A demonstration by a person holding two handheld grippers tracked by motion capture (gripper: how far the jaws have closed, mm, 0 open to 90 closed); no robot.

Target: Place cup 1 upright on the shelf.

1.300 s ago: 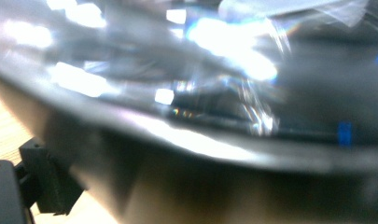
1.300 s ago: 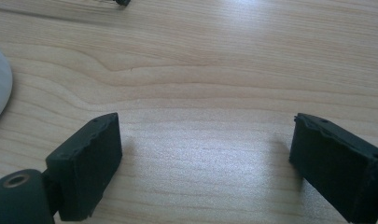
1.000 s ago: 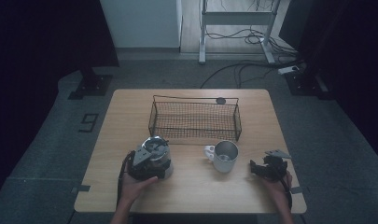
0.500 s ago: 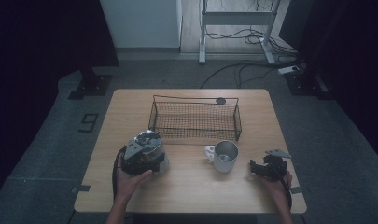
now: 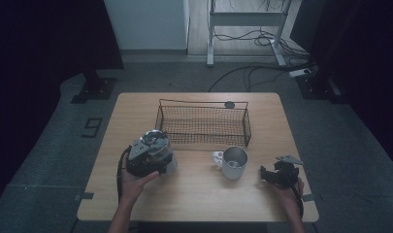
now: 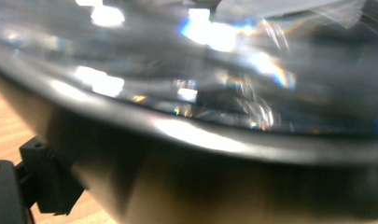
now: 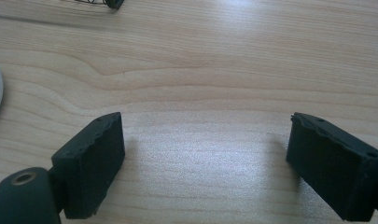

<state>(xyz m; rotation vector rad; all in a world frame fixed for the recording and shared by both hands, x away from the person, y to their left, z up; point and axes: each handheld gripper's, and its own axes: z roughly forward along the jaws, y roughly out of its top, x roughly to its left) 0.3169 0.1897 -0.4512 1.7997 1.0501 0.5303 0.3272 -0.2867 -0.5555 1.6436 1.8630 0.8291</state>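
Note:
My left gripper [image 5: 150, 158] is shut on a round shiny metal object [image 5: 154, 141], held just above the table's left front, in front of the wire basket's left end. In the left gripper view that object [image 6: 200, 93] is blurred and very close, with one black finger [image 6: 46, 186] pressed at its lower left. A steel mug [image 5: 233, 162] with a white handle stands upright at the middle front. My right gripper [image 5: 274, 175] rests low at the right front, open, nothing between its jaws [image 7: 203, 163], bare wood under them.
A black wire basket [image 5: 204, 124] stands across the table's middle back, nothing visible inside. A small dark disc [image 5: 229, 104] lies behind it. The wooden table [image 5: 199, 204] has free room along its front edge. Cables and a desk frame are on the floor beyond.
The left hand has carried the shiny object a little leftward and away from the person, toward the basket. The right gripper and the mug have stayed put.

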